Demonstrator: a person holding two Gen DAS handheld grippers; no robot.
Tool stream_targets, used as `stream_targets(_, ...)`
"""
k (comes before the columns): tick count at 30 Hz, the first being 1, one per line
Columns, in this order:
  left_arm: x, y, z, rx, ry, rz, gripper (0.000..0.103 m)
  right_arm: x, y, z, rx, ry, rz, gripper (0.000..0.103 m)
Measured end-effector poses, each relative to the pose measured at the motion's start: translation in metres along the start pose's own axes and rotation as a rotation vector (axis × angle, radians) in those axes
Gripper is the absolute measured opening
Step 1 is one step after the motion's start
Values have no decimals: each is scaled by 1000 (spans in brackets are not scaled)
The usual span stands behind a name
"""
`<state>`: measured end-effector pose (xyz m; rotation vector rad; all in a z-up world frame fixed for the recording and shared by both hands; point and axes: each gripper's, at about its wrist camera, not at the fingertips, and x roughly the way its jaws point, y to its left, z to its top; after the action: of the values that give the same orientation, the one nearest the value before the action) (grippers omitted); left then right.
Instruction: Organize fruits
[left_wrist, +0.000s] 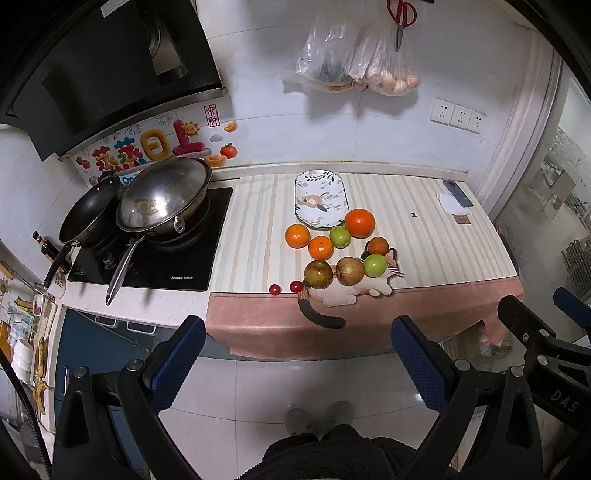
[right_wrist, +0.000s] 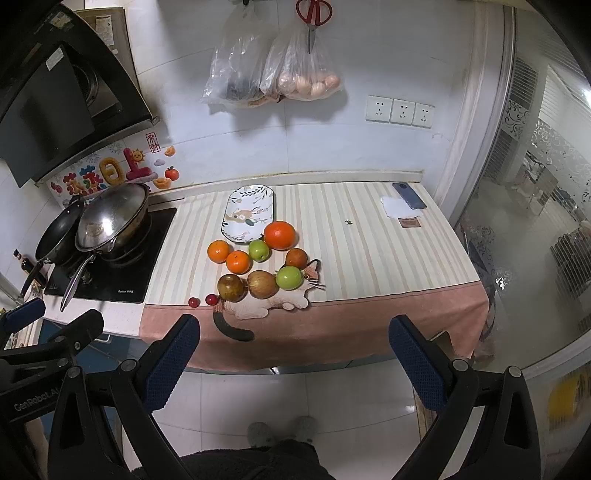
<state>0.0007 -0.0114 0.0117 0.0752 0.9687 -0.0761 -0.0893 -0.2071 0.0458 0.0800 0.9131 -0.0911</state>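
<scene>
Fruits lie loose in a cluster on the striped cloth (left_wrist: 406, 236) that covers the counter, just near of an oval patterned plate (left_wrist: 320, 197) that has nothing on it. A large orange (left_wrist: 359, 222) touches the plate's near right end, with a green apple (left_wrist: 340, 236) beside it and two smaller oranges (left_wrist: 297, 236) (left_wrist: 320, 247) to the left. Nearer the edge sit a darker orange (left_wrist: 378, 246), a second green apple (left_wrist: 375, 265), and two brownish apples (left_wrist: 350, 271) (left_wrist: 318, 274) side by side, resting over a cat printed on the cloth. Two small red cherry-like fruits (left_wrist: 274, 290) (left_wrist: 296, 286) lie at the near left of the group, where the stripes give way to the cloth's pink border, which hangs over the counter front. At the far right end of the cloth lie a phone (right_wrist: 409, 195) and a white paper. Left of the cloth is a black cooktop (left_wrist: 155, 251) carrying a steel wok with a glass lid (left_wrist: 164, 197) and a dark frying pan (left_wrist: 90, 212), under a black range hood. On the white tiled wall hang two plastic bags (right_wrist: 273, 70), red-handled scissors (right_wrist: 314, 16) and three sockets; colourful stickers sit behind the stove. Right of the counter stands a glass partition. The left gripper (left_wrist: 297, 365) and the right gripper (right_wrist: 293, 363) are both held back from the counter above the pale tiled floor, tongs spread wide and holding nothing; a person's slippers show below.
</scene>
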Motion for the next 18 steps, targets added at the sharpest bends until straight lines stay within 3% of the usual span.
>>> stream_targets(18, -1, 5, 0, -14, -7, -2, 103, -1, 0, 1, 4, -7, 3, 103)
